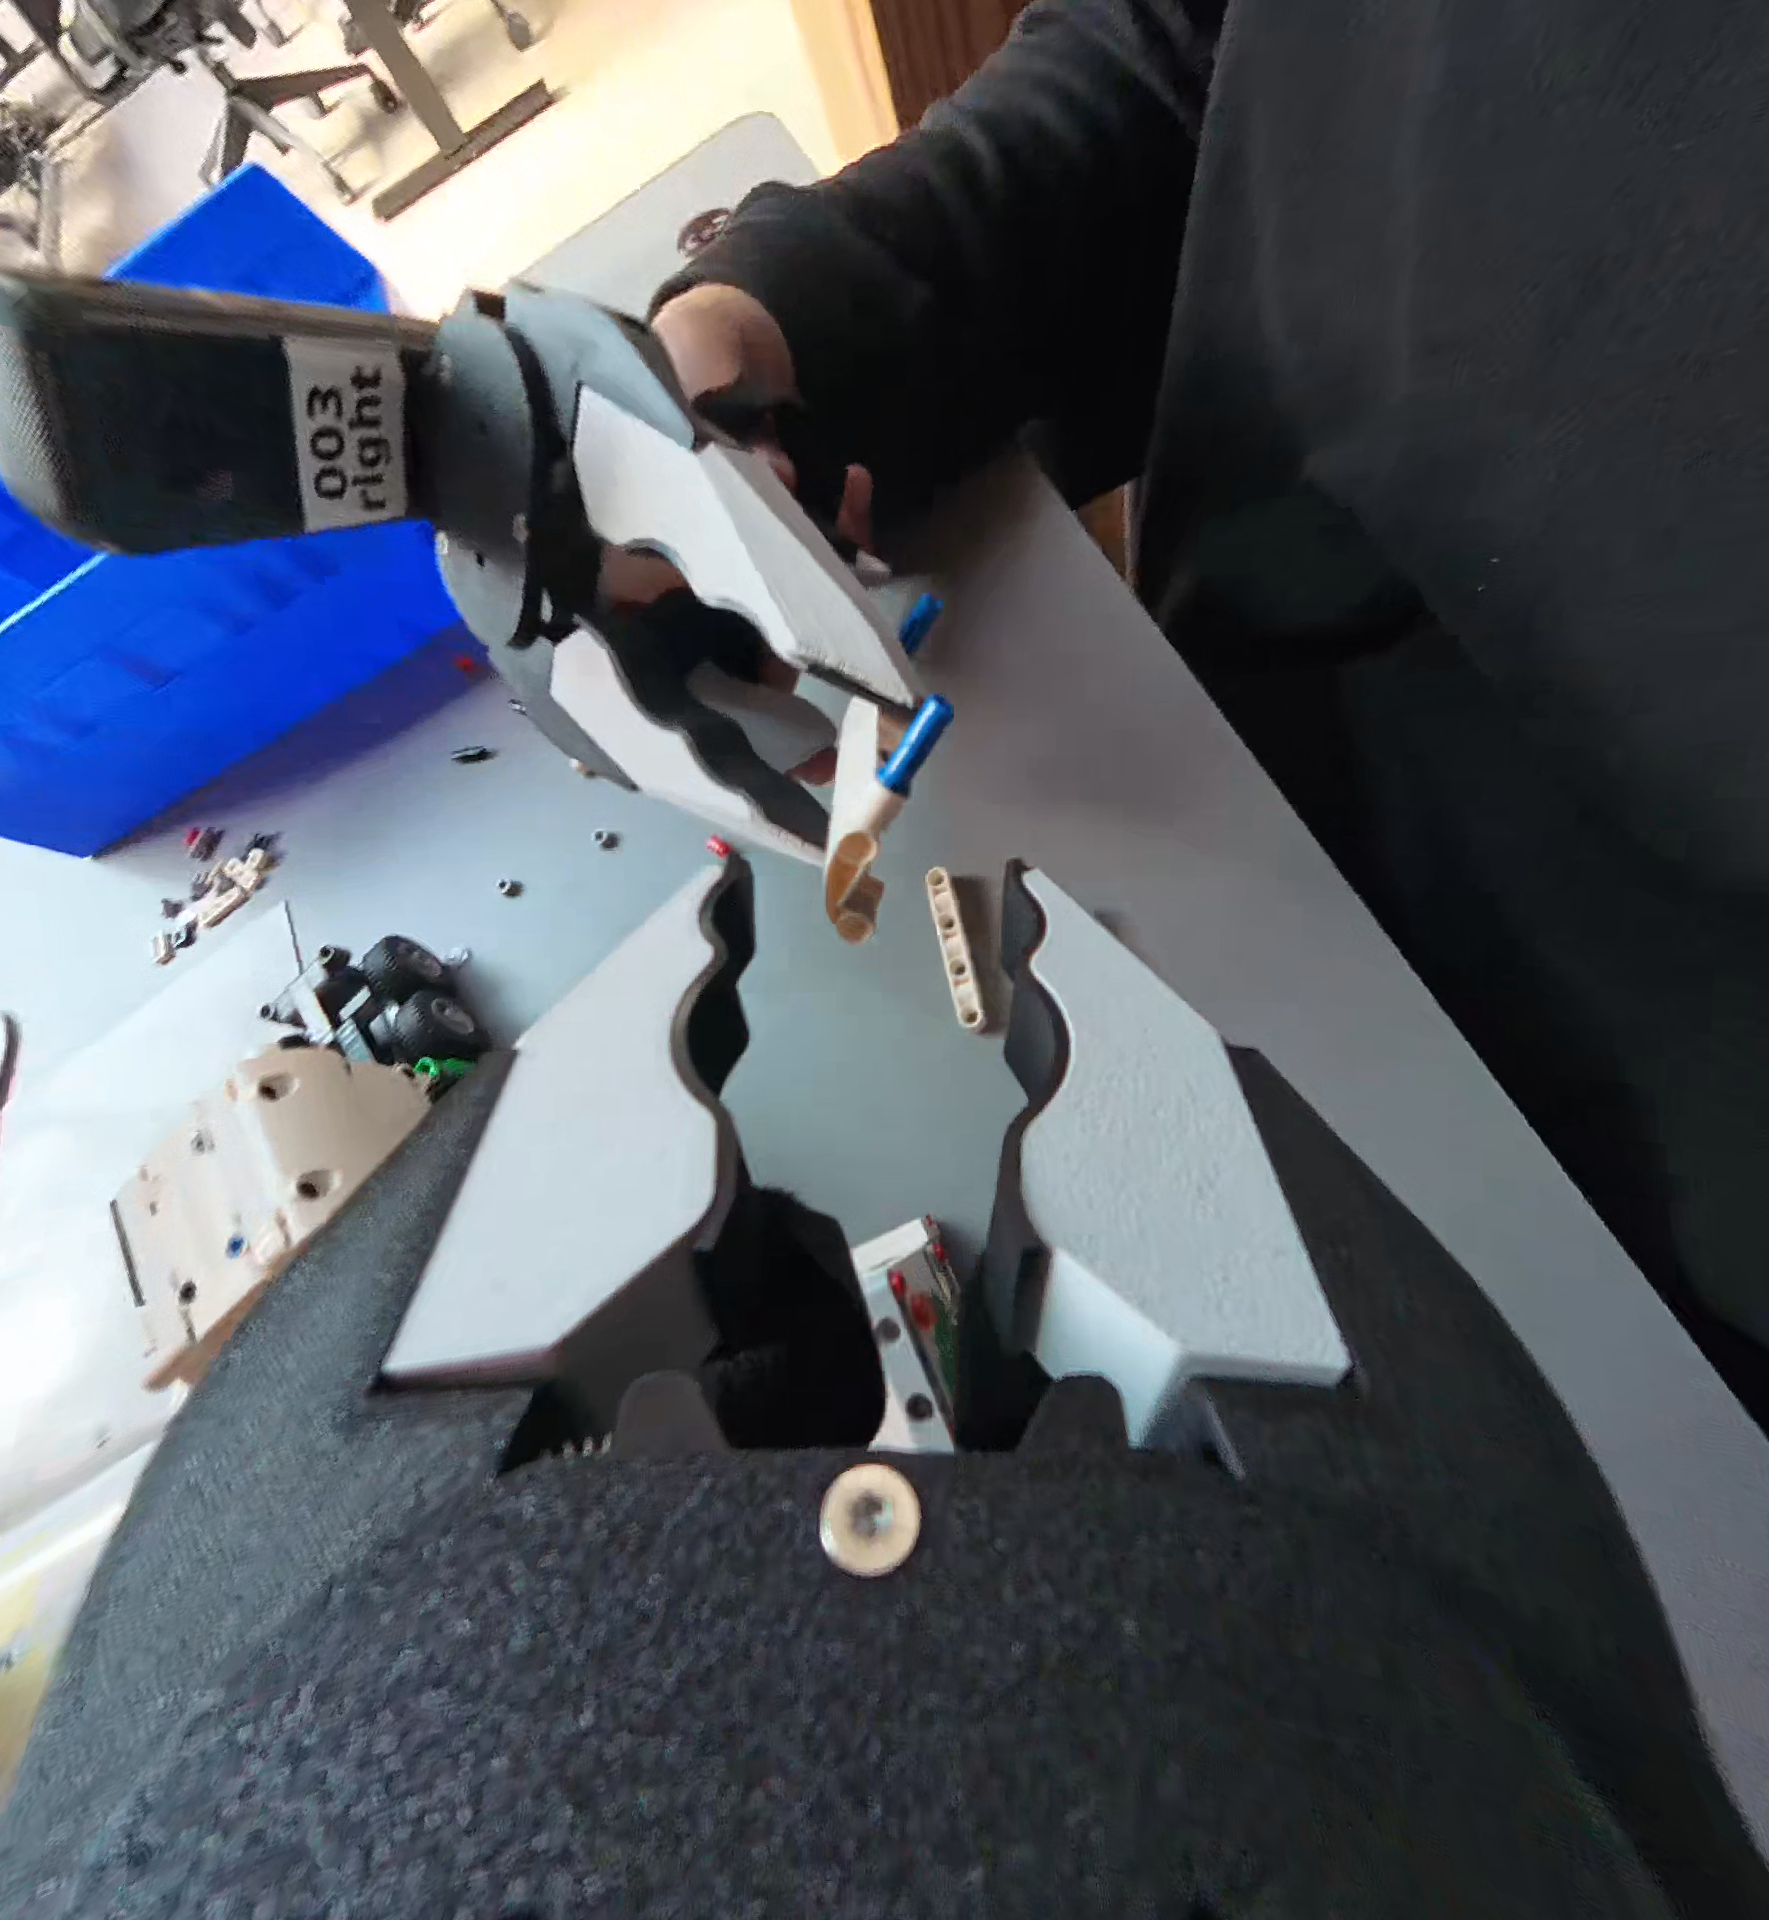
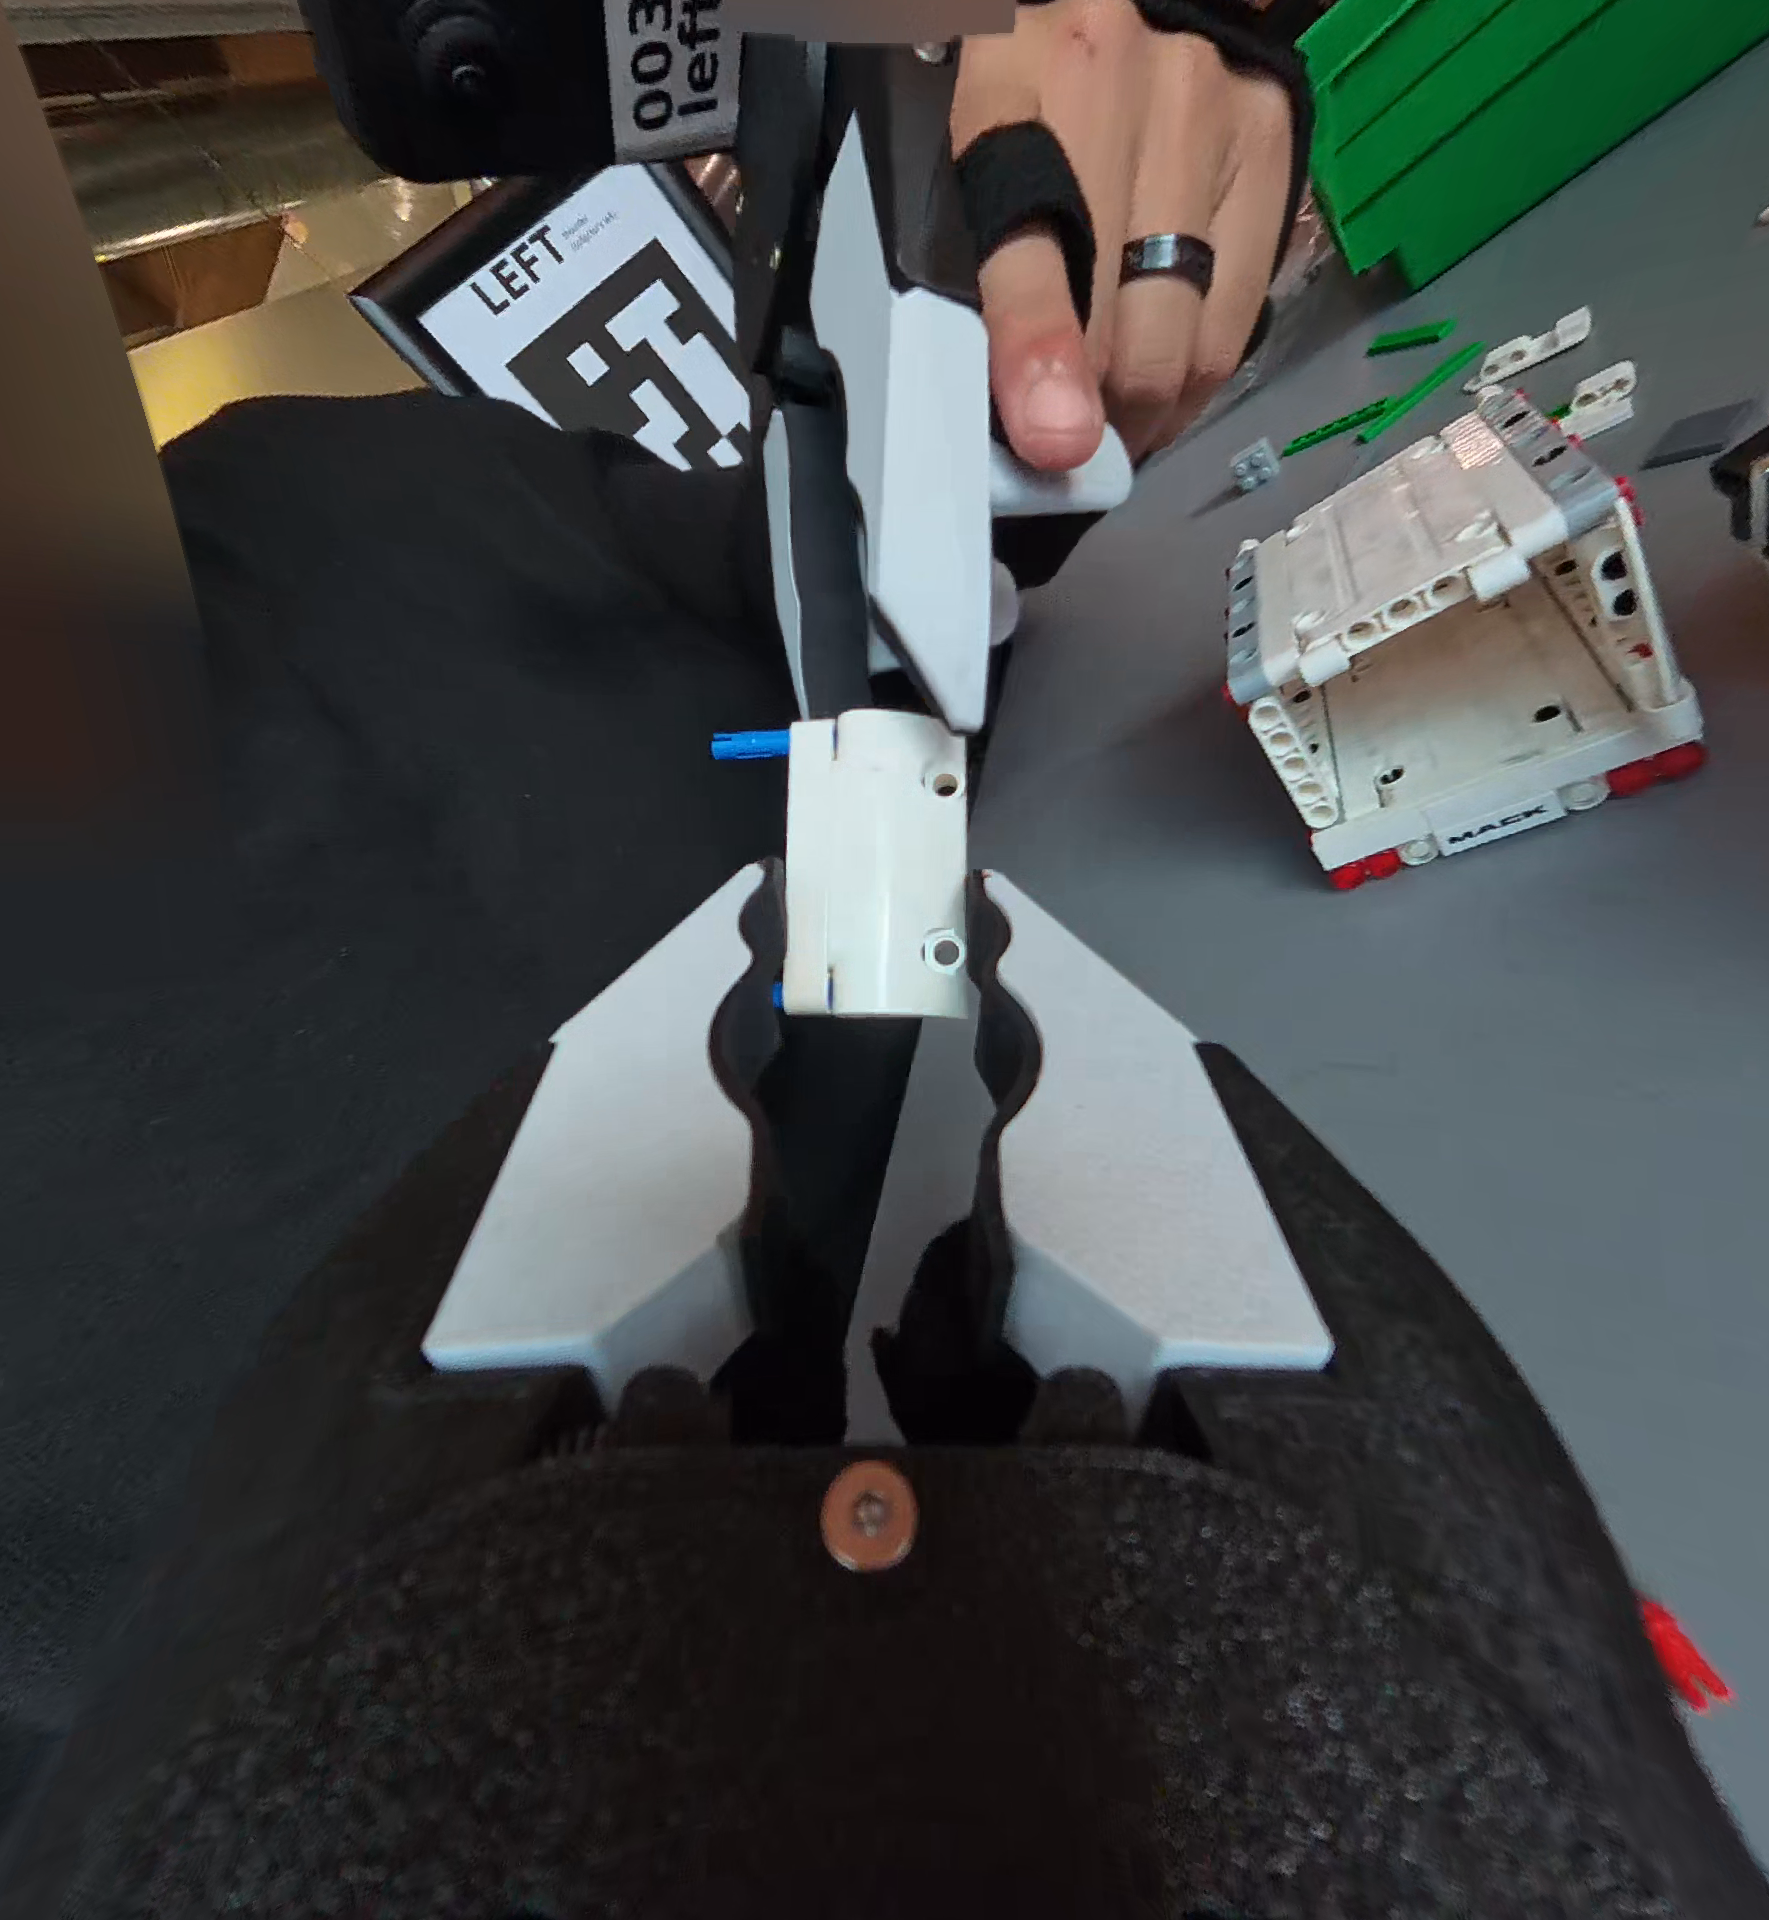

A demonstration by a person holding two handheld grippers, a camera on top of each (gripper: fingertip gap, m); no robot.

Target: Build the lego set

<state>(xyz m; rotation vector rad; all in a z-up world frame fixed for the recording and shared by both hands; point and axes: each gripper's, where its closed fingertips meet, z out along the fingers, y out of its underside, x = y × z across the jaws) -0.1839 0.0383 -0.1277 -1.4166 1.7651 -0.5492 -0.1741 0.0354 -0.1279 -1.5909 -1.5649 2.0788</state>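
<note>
Big picture first: the grey table (image 2: 1275, 1143) carries a blue bin (image 1: 184, 623) at the far side, and the white cab build (image 2: 1451, 665) lies tipped on its side, well apart from my hands.

My right gripper (image 2: 875, 888) is clamped on the white panel (image 2: 880, 862), and I reckon that grip is thin. Only the fingertips pinch its lower part and most of the panel stands proud above them. My left gripper (image 1: 875, 873) is spread wide with nothing in it, aimed at the panel's end.

What worries me is this. If the left closes off-centre or pushes, the panel could pivot in that tip pinch and slip. It hangs near the table edge, over dark clothing, so a drop might leave the table altogether. The blue pin (image 2: 745, 745) sticking out sideways could also catch a finger and pop loose. The loose white beam (image 1: 958, 961) lies just beside my left gripper's right finger, and one careless sweep would send it sliding.

On views, only the left wrist view shows the gap between the left fingers, the beam and the wheeled chassis (image 1: 392, 997). In the right wrist view that gripper is edge-on, but I get the panel's face, its holes and the green bin (image 2: 1482, 135).
</note>
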